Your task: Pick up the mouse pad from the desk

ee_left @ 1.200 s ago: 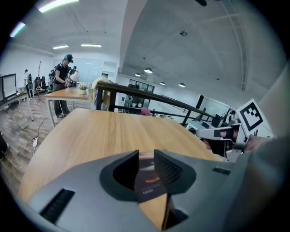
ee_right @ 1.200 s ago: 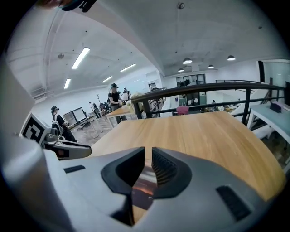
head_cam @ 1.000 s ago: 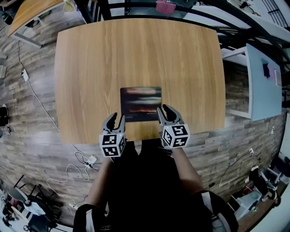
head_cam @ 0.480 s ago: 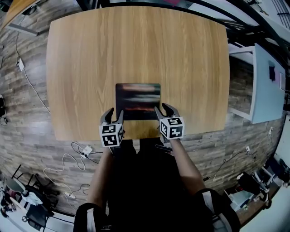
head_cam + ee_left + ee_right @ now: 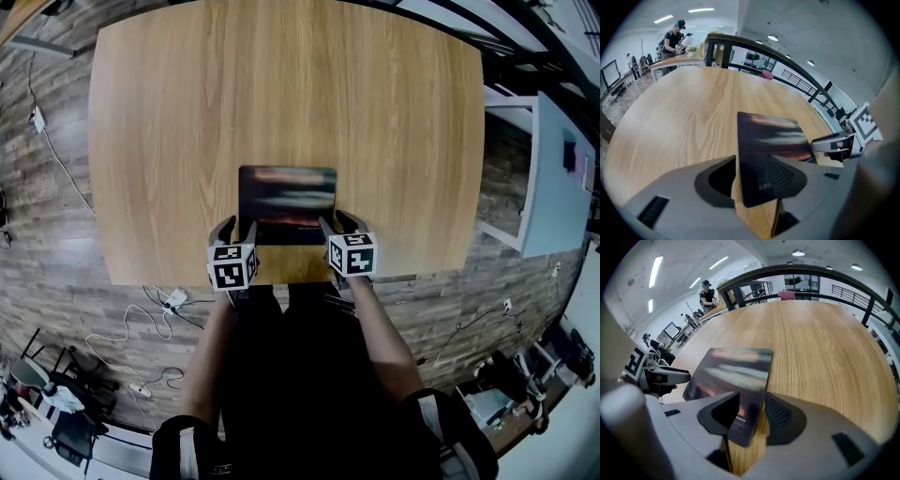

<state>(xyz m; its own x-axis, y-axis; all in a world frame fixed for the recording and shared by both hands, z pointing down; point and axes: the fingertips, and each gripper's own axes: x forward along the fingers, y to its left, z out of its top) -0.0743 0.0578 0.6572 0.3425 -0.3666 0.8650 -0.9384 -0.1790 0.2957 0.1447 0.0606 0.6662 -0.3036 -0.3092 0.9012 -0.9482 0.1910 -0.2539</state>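
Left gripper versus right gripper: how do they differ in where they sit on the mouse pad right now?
The left gripper straddles the mouse pad's near-left corner; the right gripper straddles its near-right corner. In the head view the right gripper sits slightly farther up the desk than the left gripper. Shared: both have jaws opening, with a pad corner between them but not pressed, and the pad lies flat on the desk.

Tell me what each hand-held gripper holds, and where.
Nothing yet. Jaws of the left hand-held gripper and right hand-held gripper are opening, a mouse pad corner between each.
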